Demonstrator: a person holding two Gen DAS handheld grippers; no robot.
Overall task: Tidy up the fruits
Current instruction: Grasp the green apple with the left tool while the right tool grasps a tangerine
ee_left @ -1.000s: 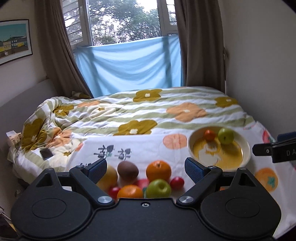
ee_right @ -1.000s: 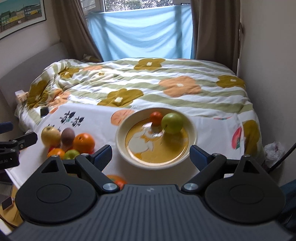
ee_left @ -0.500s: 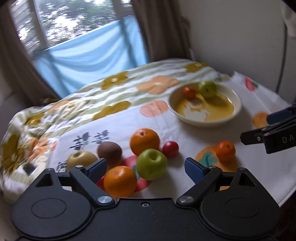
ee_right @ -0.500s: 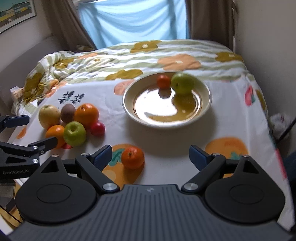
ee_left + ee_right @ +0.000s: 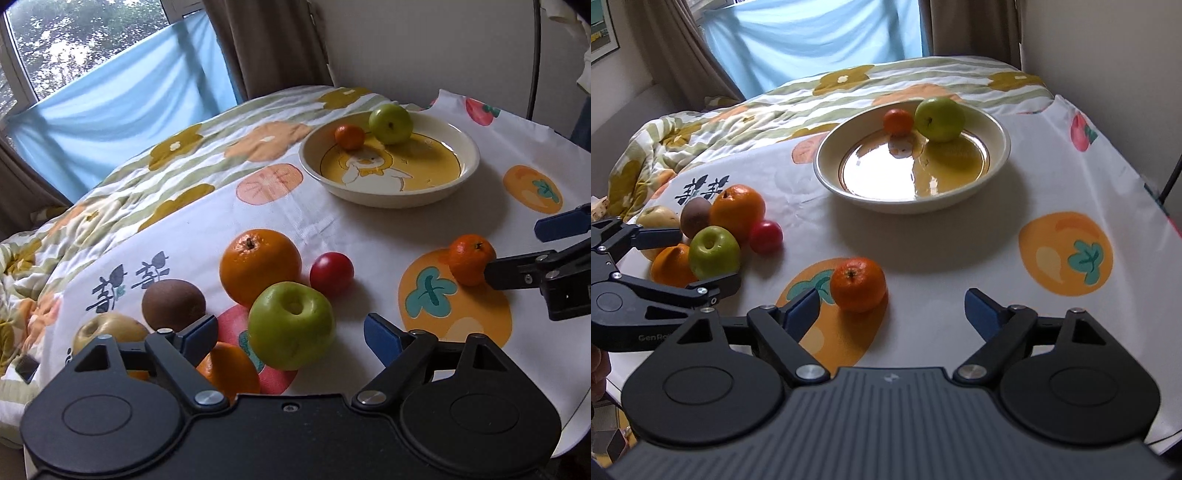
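A: Starting nearest: the left gripper (image 5: 290,334) has its jaws spread, having just narrowed a little, with the green apple (image 5: 291,325) between the blue pads, which do not press on it.

B: And the right gripper (image 5: 892,308)?

A: Spread as well, also just narrowed slightly. The small tangerine (image 5: 857,284) sits just beside its left pad, toward ten o'clock, on a printed orange patch of the tablecloth (image 5: 960,251); nothing is pinched.

B: Around the apple?

A: An orange (image 5: 229,369) at seven o'clock, a kiwi (image 5: 173,304) at ten, a big orange (image 5: 259,266) at twelve, a red fruit (image 5: 331,274) at one.

B: Farther out?

A: The bowl (image 5: 831,166), at twelve o'clock, holds a second green apple (image 5: 940,119) touching a small orange fruit (image 5: 898,121) by its far rim.
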